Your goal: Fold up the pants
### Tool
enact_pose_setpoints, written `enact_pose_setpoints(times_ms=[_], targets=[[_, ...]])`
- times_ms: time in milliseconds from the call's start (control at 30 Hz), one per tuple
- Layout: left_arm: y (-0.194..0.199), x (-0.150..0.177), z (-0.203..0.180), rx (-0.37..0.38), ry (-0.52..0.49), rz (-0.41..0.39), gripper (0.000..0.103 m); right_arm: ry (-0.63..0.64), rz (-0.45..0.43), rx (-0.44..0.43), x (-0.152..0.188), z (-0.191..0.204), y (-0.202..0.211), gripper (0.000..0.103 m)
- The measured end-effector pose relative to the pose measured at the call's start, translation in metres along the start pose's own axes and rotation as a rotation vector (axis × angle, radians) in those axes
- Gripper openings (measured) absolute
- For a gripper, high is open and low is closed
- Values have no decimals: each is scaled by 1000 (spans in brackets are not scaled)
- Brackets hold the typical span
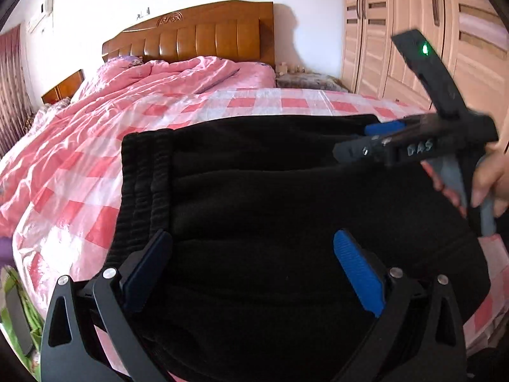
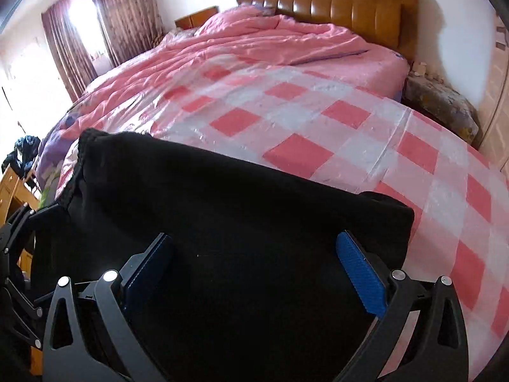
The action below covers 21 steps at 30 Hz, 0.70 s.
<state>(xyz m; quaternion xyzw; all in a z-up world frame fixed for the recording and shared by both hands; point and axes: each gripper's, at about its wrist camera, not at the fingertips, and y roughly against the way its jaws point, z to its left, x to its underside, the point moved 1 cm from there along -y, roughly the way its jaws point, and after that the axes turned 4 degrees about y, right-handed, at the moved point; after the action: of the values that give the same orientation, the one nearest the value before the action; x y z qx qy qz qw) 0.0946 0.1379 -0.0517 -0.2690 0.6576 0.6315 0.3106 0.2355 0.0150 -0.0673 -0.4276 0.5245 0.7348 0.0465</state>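
Observation:
Black fleece pants [image 1: 270, 191] lie folded on the pink checked sheet at the near edge of the bed, with the ribbed waistband [image 1: 143, 184] at the left. My left gripper [image 1: 253, 267] is open just above the near part of the pants, blue pads wide apart. My right gripper [image 2: 254, 270] is open too, above the right part of the pants [image 2: 222, 216]. The right gripper also shows in the left wrist view [image 1: 381, 133], held by a hand over the far right corner of the pants. Nothing is held.
A bed with a pink checked plastic sheet [image 2: 318, 133] and a rumpled pink quilt [image 1: 152, 82] stretches ahead to a wooden headboard [image 1: 197, 35]. A wardrobe [image 1: 413, 31] stands at the right. A wooden nightstand and curtains [image 2: 121, 16] are on the far left.

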Motion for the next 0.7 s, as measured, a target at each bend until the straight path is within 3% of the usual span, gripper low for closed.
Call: enact_pose_setpoints(times_ms=[133,233,300,400,533,700], targets=[[5,-2,-5,2,-24,-24,101,17,-83,167,7,18,46,99],[37,-14,-2,16,-3,-105,101,113,-62,251,33,42,70,99],[47,-32,9,35,44,-123,101,113,-43,281,51,49,79,99],[22,-60,17,29,63,-32,101,99,-26,260,69,59,85,99],[-29,-74,18,-18,39,98,101,129,-22,317,79,69,83,99],[-56,-64,18,-54,31,136,101,132,-21,315,82,67,81,99]])
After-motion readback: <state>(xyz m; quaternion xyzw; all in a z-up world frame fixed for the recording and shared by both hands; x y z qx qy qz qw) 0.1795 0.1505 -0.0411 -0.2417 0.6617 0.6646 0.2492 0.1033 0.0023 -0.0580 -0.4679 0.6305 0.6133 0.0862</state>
